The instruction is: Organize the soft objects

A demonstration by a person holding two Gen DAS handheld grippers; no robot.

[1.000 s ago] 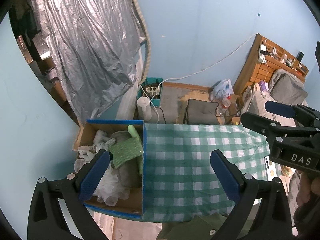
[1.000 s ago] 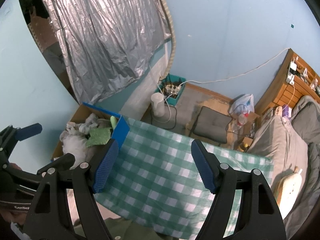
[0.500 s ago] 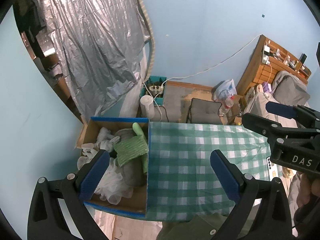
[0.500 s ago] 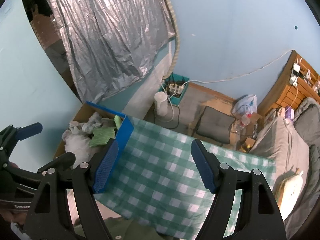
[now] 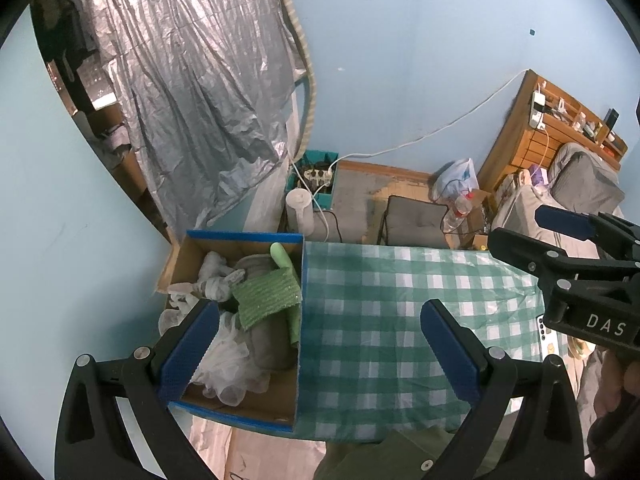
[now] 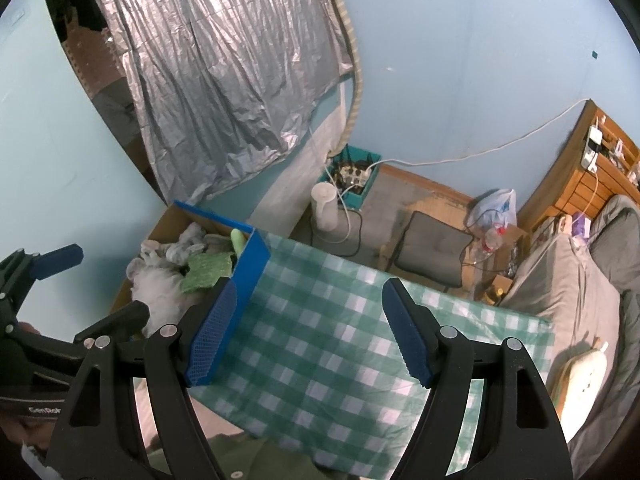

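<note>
Green cloth (image 5: 267,295) lies in cardboard box (image 5: 244,410).

only readable stuff: white "DAS" on the right gripper (image 5: 568,248) body, off to the left gripper's right, and a cut-off "GenRob" on the left gripper (image 6: 68,284), at the right gripper's lower left.

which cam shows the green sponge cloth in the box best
The left wrist view: it looks down into the blue-edged cardboard box, so the green sponge cloth lies open on the pile. In the right wrist view the cloth is smaller, partly behind the box wall.
</note>
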